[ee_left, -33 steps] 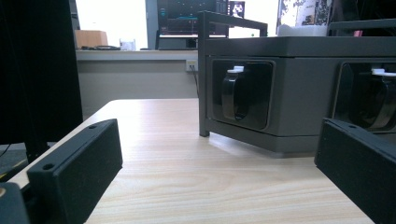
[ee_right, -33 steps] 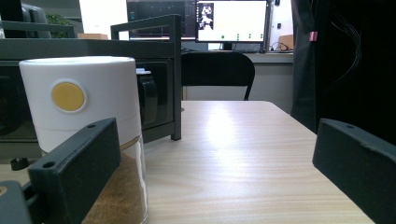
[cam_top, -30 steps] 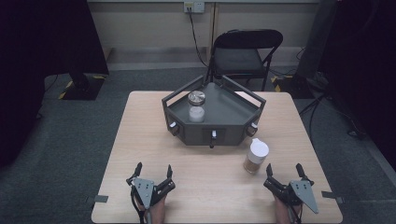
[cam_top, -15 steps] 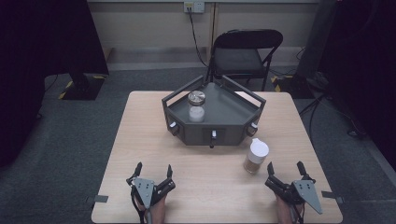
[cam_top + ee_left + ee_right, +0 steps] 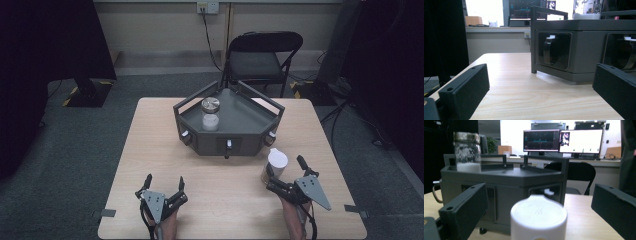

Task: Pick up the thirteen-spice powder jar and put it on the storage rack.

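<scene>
A dark grey hexagonal stand (image 5: 245, 120) sits at the middle of the wooden table (image 5: 150, 145), with round knobs (image 5: 228, 148) on its front faces. On its top tray stands a glass jar (image 5: 210, 114) with a metal lid and white powder inside; the jar (image 5: 467, 151) also shows in the right gripper view. A white-capped bottle (image 5: 275, 165) stands on the table right of the stand's front. My right gripper (image 5: 286, 174) is open just behind that bottle (image 5: 538, 220), jaws either side, apart from it. My left gripper (image 5: 164, 182) is open near the front edge, facing the stand (image 5: 584, 47), nothing between its jaws.
A black folding chair (image 5: 260, 57) stands behind the table's far edge. Cables (image 5: 212, 40) run down from a wall socket. A dark panel (image 5: 60, 45) on a stand is at the back left. Monitors (image 5: 562, 141) glow on a far desk.
My right gripper has crept slightly forward toward the white-capped bottle. The left gripper, stand and jar have not moved.
</scene>
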`<state>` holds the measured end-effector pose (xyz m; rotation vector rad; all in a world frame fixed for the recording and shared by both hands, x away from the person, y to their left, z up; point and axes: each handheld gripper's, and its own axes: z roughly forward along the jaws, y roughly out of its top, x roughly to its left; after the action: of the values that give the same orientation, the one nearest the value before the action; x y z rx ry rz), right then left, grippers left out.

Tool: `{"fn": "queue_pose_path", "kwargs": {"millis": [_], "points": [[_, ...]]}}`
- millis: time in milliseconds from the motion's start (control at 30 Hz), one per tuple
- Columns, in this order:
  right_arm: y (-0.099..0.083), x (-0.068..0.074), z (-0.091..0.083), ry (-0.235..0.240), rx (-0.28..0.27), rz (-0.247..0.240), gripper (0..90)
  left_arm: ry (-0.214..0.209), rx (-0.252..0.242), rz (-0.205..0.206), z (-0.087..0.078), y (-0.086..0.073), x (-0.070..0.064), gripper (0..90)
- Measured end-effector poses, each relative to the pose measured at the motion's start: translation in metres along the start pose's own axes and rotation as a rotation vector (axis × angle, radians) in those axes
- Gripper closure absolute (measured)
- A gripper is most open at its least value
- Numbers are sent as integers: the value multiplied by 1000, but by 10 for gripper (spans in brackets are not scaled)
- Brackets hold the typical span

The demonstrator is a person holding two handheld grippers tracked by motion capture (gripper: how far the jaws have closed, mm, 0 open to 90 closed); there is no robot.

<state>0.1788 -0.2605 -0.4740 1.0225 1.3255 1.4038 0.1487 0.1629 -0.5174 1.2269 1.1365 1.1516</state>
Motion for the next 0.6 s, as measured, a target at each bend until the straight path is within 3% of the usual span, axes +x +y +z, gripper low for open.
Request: {"fn": "queue_pose_path", "kwargs": {"millis": [200,267,433,600], "points": [[-13,-1,11,5,69,21,44,0,0,0,0,0,0,2],[-16,-2,12,7,72,36,97,0,0,0,0,0,0,3],[-16,-1,13,-6,94,24,133,2,0,0,0,0,0,3],[-17,-6,17,0,105,52,185,2,1,0,0,0,0,4]]}}
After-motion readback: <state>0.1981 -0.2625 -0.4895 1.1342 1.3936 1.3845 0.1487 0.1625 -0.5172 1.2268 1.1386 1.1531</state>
